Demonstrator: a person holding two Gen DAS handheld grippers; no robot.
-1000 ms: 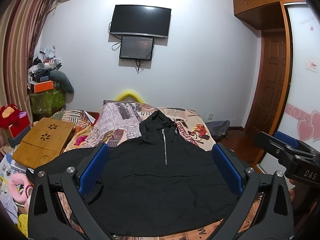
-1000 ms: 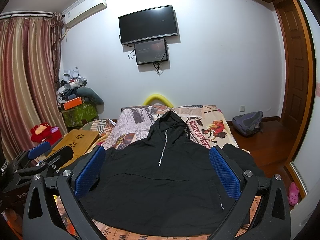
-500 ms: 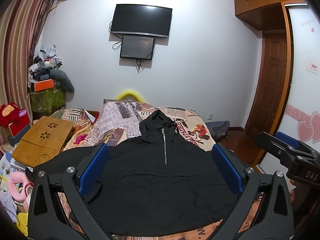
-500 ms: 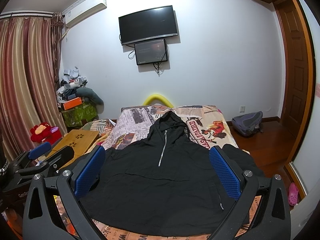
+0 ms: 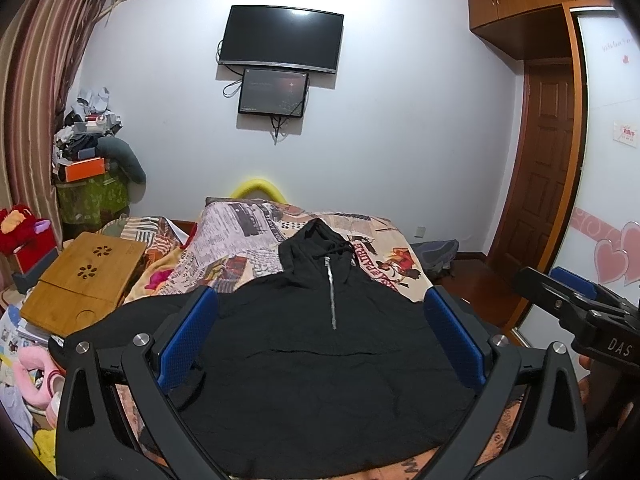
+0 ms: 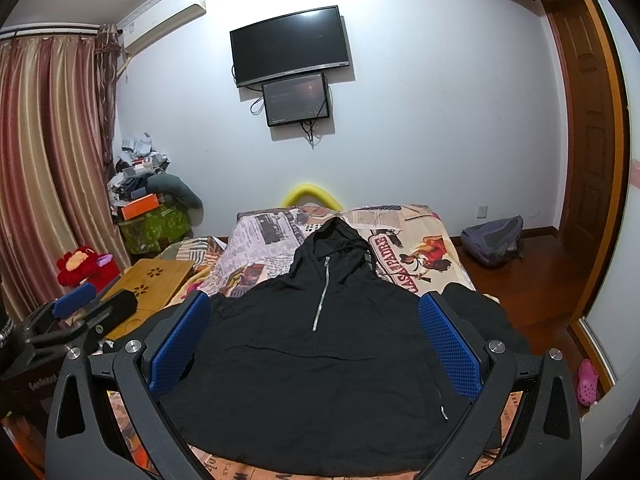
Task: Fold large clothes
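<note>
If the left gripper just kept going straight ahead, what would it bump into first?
Probably the black hoodie spread on the bed. The left gripper, jaws open, points over it, though how high it hovers is unclear.

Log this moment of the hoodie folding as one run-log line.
stage: before first fold | black hoodie: flat on bed, zipper up, unfolded | left gripper: open, above hem, empty | right gripper: open, above hem, empty

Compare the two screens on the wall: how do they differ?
The upper screen is clearly larger and wider than the lower screen. The upper screen is fully dark; the lower screen shows a faint reddish glow and some text. Cables dangle below the lower screen, not the upper. Both are black-framed, wall-mounted, and hang above the bed.
</note>
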